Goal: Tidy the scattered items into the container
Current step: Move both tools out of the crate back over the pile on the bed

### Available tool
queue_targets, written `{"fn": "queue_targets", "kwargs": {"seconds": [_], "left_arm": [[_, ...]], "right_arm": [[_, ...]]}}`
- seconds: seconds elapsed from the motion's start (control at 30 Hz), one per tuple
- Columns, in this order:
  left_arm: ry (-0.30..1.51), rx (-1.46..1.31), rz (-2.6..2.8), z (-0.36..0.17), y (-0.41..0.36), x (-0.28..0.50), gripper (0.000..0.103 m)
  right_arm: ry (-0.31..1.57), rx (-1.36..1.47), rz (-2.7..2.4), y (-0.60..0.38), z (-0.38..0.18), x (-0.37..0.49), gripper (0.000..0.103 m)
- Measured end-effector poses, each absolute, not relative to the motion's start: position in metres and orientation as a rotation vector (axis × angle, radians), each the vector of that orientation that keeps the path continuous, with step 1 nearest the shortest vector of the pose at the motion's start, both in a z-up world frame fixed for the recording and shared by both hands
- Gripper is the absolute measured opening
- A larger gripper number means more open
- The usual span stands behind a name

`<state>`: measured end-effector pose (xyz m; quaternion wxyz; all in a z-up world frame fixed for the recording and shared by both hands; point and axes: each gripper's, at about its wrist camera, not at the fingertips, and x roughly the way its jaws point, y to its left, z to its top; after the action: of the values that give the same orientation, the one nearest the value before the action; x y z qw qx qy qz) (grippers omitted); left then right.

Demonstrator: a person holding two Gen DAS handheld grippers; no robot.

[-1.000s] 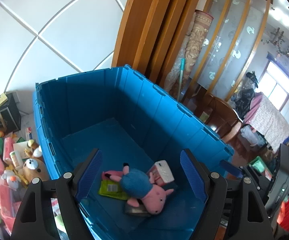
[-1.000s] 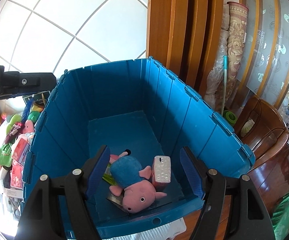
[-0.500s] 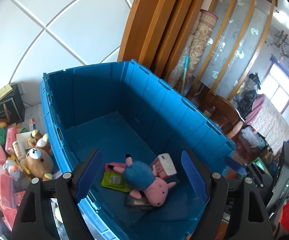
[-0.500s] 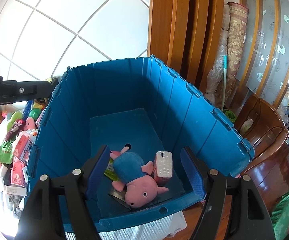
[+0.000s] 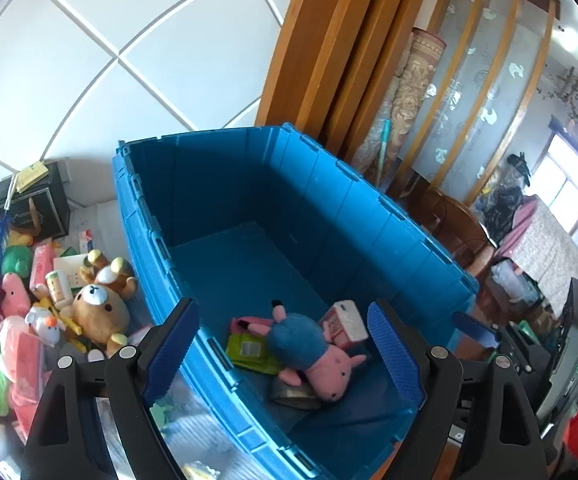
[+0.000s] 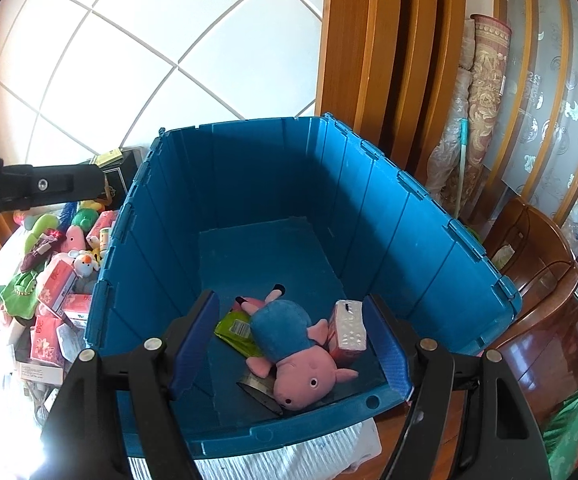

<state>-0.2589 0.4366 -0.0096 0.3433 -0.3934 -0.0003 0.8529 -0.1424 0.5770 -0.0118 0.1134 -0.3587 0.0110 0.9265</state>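
Both tongs wide open, nothing held. Left tongs (image 5: pixel 285 350) hang over the near-left rim of the blue bin (image 5: pixel 389 216); right tongs (image 6: pixel 291 342) hang over its near end, looking down inside.

In the bin, all at the near end: pig plush (image 6: pixel 297 344) in a blue shirt lying on its back, head toward the near wall. Pink carton (image 6: pixel 347 330) touching its right side. Green packet (image 6: pixel 237 330) partly under its left side. A dark flat item (image 6: pixel 259 394) under its head, can't tell what it is. Far half of the bin floor is bare.

Still outside, left of the bin on a white surface: brown bear plush (image 5: pixel 99 312) just beside the bin wall, small white plush (image 5: pixel 45 322), pink boxes (image 6: pixel 55 276), green plush (image 5: pixel 15 260), black box (image 5: pixel 25 210) by the wall.

Wooden chair (image 6: pixel 529 256) to the right of the bin.
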Motion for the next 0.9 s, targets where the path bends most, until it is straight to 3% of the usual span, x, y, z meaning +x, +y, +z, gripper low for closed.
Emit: {"fn": "queue_targets", "kwargs": {"seconds": [0.53,0.9], "left_arm": [[-0.123,-1.102,2.402,-0.029,0.294,-0.274,0.087],[-0.275,-1.191,2.476,-0.069,0.155,-0.284,0.088]], "right_arm": [[-0.118,-1.058,2.963,0.443,-0.003,-0.183,0.073],[-0.255,-1.207,3.059,0.320,-0.034,-0.211,0.073]]}}
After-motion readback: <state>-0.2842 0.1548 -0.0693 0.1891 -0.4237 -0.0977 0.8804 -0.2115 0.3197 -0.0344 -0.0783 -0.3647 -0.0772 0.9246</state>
